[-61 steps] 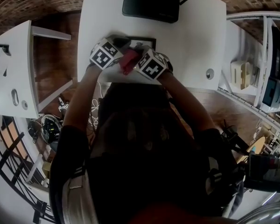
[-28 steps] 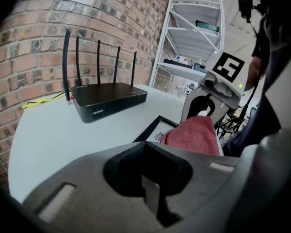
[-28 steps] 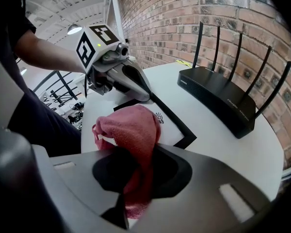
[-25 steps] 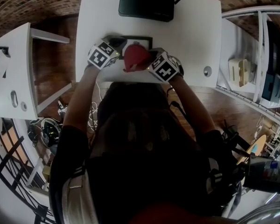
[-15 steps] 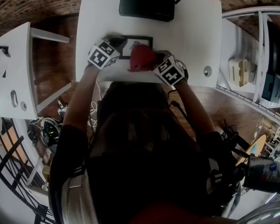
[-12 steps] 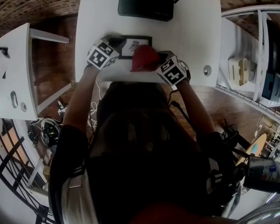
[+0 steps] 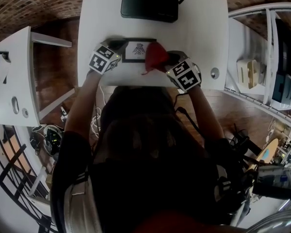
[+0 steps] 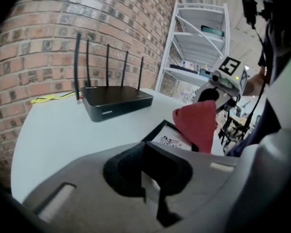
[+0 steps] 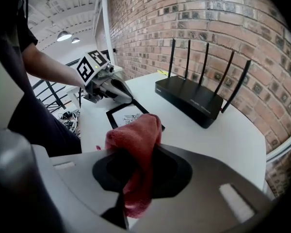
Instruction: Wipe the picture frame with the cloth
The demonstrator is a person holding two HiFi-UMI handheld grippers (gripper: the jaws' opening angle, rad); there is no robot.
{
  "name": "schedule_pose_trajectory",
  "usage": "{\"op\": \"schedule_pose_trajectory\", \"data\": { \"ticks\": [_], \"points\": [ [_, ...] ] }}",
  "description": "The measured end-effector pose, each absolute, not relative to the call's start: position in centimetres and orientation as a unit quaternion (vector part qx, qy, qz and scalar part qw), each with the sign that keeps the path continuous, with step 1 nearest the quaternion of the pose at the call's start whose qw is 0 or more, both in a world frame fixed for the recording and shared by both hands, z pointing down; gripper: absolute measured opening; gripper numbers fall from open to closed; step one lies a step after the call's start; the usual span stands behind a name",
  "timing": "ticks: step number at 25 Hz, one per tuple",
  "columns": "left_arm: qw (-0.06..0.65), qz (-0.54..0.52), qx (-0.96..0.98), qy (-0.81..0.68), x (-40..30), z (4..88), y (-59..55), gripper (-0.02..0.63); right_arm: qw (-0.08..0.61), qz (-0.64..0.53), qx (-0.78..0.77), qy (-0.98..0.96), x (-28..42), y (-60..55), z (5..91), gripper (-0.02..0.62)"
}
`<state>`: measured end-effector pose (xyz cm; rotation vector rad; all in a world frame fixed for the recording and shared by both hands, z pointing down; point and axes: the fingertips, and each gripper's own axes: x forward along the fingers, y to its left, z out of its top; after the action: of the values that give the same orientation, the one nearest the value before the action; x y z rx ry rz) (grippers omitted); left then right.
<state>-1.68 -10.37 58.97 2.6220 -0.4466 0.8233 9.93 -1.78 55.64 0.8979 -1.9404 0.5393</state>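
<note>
White bench (image 7: 203, 28) below a brick wall (image 9: 208, 13). My left tongs (image 7: 119, 46), pressed together, rest on the left end of the flat black-edged picture frame (image 7: 136, 50), near the bench's front edge. My right tongs (image 7: 168, 62) pinch the crumpled red cloth (image 7: 155, 56) over its right end. I'd guess a hard swipe could skid the frame off.

A black router (image 7: 149, 3) with five antennas stands at the far edge of a white table (image 7: 203, 38) set against a brick wall (image 8: 48, 28). A yellow cable (image 8: 44, 99) trails behind it. White shelving (image 8: 199, 38) stands to the right, on a wooden floor (image 7: 233, 115).
</note>
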Motion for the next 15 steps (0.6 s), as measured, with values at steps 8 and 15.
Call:
{"op": "schedule_pose_trajectory", "data": {
  "ticks": [8, 15],
  "points": [
    [0.237, 0.231, 0.923, -0.198, -4.1, 56.1, -12.0, 0.002, 0.433, 0.172, 0.303, -0.831, 4.0, -3.3, 53.8, 0.076],
    [0.203, 0.301, 0.922, -0.134, -2.1, 58.1, -10.8, 0.002, 0.462, 0.139, 0.242, -0.842, -2.1, -4.6, 55.8, 0.075]
  ]
}}
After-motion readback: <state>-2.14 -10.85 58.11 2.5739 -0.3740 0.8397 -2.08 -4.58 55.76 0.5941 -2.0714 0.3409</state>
